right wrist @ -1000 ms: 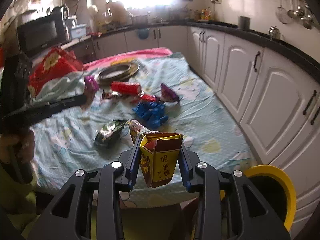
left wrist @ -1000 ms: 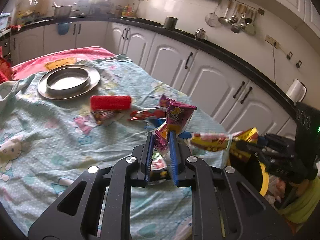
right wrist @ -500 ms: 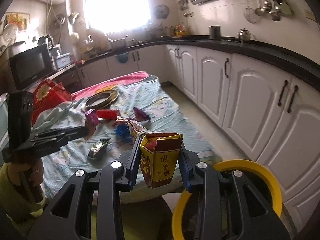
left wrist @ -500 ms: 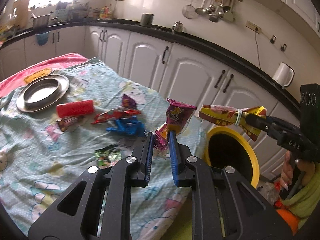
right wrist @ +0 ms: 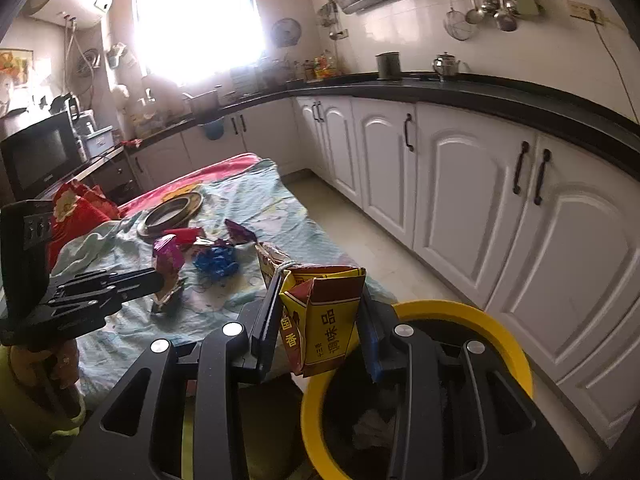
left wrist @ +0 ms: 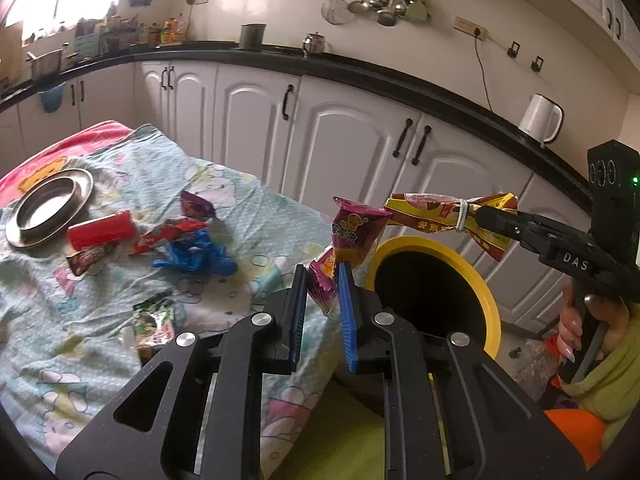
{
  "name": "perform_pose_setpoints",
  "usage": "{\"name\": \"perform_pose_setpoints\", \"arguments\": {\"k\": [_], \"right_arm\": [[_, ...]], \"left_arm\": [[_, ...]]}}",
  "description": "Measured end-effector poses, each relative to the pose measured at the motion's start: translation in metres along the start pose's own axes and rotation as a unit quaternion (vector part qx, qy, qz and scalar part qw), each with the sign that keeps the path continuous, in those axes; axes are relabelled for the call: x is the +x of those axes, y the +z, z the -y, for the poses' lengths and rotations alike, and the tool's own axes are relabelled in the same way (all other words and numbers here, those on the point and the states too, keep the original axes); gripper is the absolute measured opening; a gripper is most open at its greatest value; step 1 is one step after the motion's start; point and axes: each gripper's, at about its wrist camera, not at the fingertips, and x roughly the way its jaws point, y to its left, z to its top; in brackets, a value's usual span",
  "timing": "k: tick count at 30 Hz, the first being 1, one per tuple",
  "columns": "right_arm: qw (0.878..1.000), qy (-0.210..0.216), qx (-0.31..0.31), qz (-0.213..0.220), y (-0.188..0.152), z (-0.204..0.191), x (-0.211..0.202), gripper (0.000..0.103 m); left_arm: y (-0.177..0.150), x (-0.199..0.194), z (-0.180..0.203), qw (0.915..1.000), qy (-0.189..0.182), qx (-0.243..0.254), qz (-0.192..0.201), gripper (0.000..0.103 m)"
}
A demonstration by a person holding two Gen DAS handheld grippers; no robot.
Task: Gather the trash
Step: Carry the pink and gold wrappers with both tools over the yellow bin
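My left gripper [left wrist: 322,280] is shut on a pink snack packet [left wrist: 352,236] and holds it in the air at the table's edge, beside the yellow-rimmed bin [left wrist: 492,304]. My right gripper [right wrist: 318,292] is shut on a yellow and red snack bag [right wrist: 320,320] tied with a rubber band, held over the bin's rim [right wrist: 516,360]. That bag also shows in the left wrist view [left wrist: 444,216], above the bin. The left gripper with the pink packet [right wrist: 168,256] shows at left in the right wrist view.
On the blue patterned cloth [left wrist: 248,208] lie a red tube [left wrist: 100,230], a blue wrapper [left wrist: 196,254], a red wrapper [left wrist: 164,234], a purple wrapper [left wrist: 196,206], a green packet [left wrist: 154,326] and a metal plate [left wrist: 48,208]. White cabinets [right wrist: 460,184] line the right.
Both grippers have swung right, away from the table toward the bin. The yellow bag now hangs over the bin opening; the pink packet has reached the table's edge.
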Motion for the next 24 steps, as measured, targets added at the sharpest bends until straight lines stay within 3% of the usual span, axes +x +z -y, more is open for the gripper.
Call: {"name": "perform_pose_setpoints", "arguments": {"k": [24], "right_arm": [[0.997,-0.070,0.041,-0.001,-0.034,0.063,-0.026,0.033]], "left_arm": [[-0.014,0.031,0.070,0.9961,-0.046,0.068,-0.033,0.011]]}}
